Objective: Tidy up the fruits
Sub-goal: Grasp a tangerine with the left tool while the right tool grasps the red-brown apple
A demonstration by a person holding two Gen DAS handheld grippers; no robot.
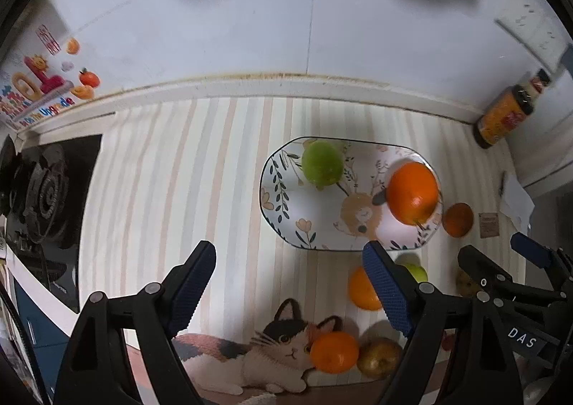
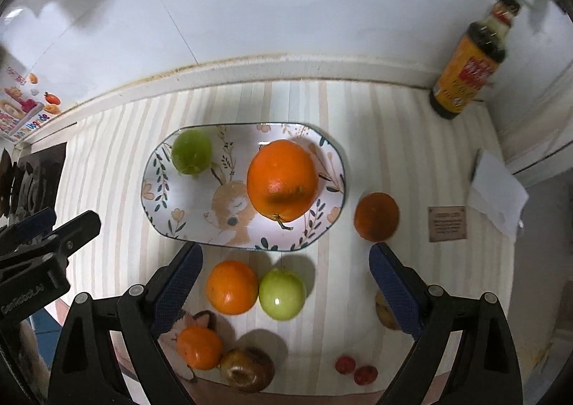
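Where the left view stops, two cherry tomatoes (image 2: 355, 369) show.

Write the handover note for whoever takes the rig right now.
Left tongs: open, empty, over the mat short of the plate.
Right tongs: open, empty, over the loose fruit.
Done: big orange and green fruit on the plate.
Left on the mat: orange touching green apple, small orange against a brown fruit, dark orange right of the plate, two red fruits, one yellowish fruit partly hidden by the right tongs.
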